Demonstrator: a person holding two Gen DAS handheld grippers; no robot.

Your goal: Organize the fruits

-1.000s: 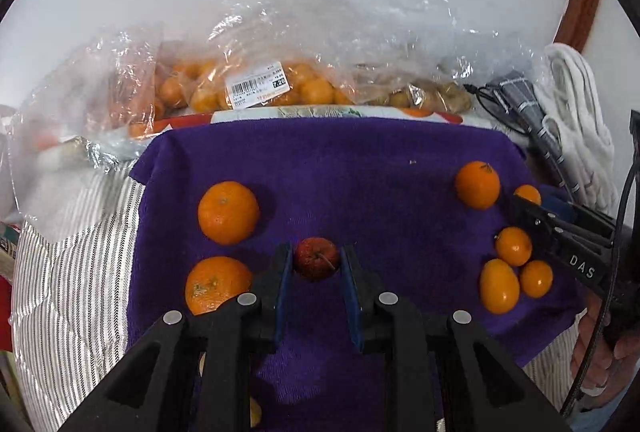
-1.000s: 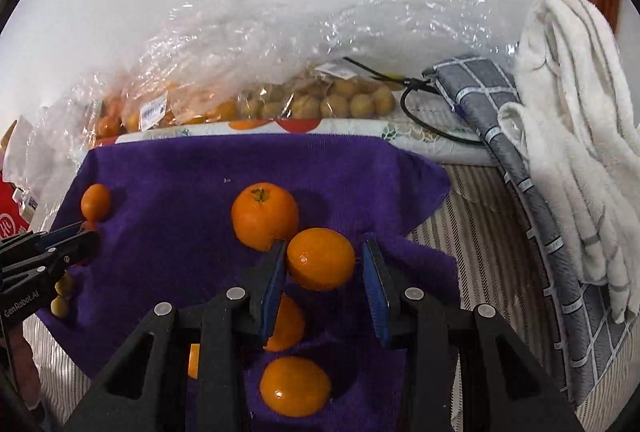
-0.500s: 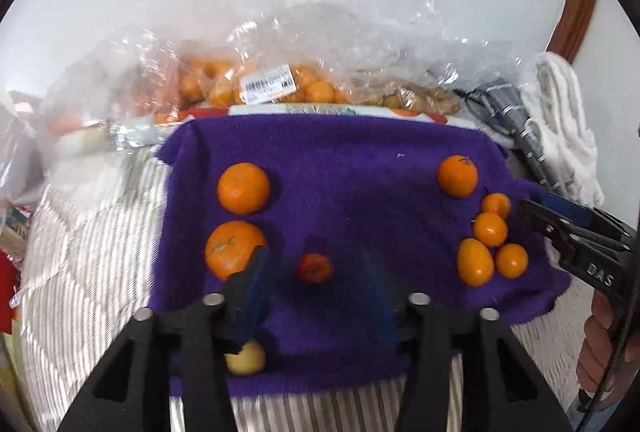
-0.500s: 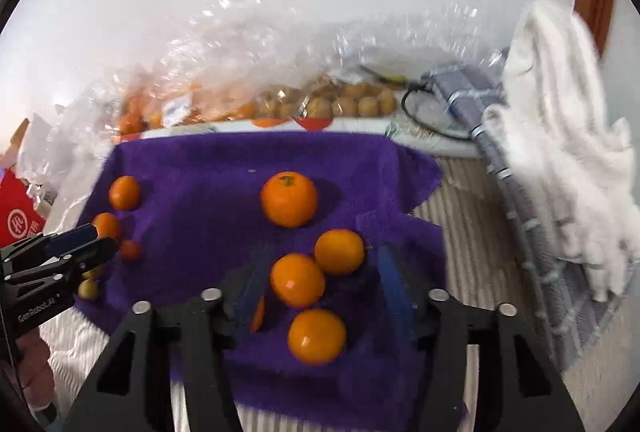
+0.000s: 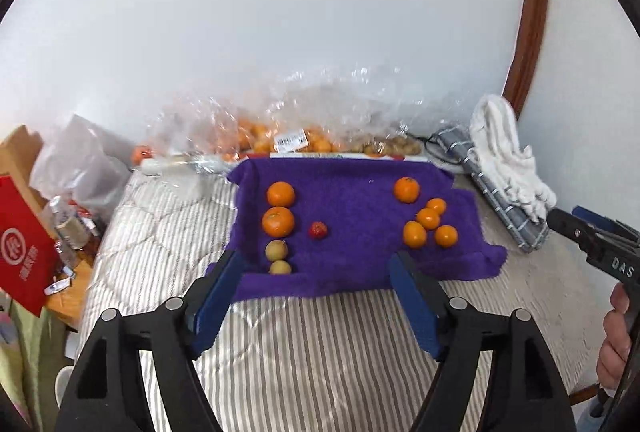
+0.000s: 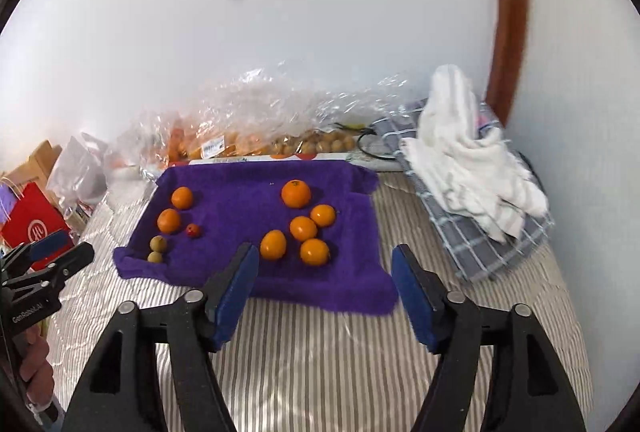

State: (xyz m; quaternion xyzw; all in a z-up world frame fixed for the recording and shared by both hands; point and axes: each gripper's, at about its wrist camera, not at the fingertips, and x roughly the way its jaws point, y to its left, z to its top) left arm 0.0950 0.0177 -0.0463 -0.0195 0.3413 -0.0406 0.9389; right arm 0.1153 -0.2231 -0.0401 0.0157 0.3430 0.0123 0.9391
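Note:
A purple towel (image 5: 352, 232) (image 6: 248, 272) lies on the striped bed. On its left side are two oranges (image 5: 278, 220) (image 6: 169, 220), a small red fruit (image 5: 317, 230) (image 6: 193, 230) and two brownish-green fruits (image 5: 276, 250) (image 6: 157, 243). On its right side is a group of several oranges (image 5: 428, 219) (image 6: 303, 228). My left gripper (image 5: 316, 296) is open and empty, held back above the bed in front of the towel. My right gripper (image 6: 325, 288) is open and empty too, just before the towel's near edge.
Clear plastic bags of fruit (image 5: 288, 139) (image 6: 256, 135) lie along the wall behind the towel. A white towel on a grey checked cloth (image 5: 504, 159) (image 6: 472, 167) lies at the right. A red bag (image 5: 24, 256) (image 6: 32, 224) and clutter stand at the left.
Both grippers opened, released their fruit onto the purple towel and pulled back and up. The red fruit and an orange now rest on the towel.

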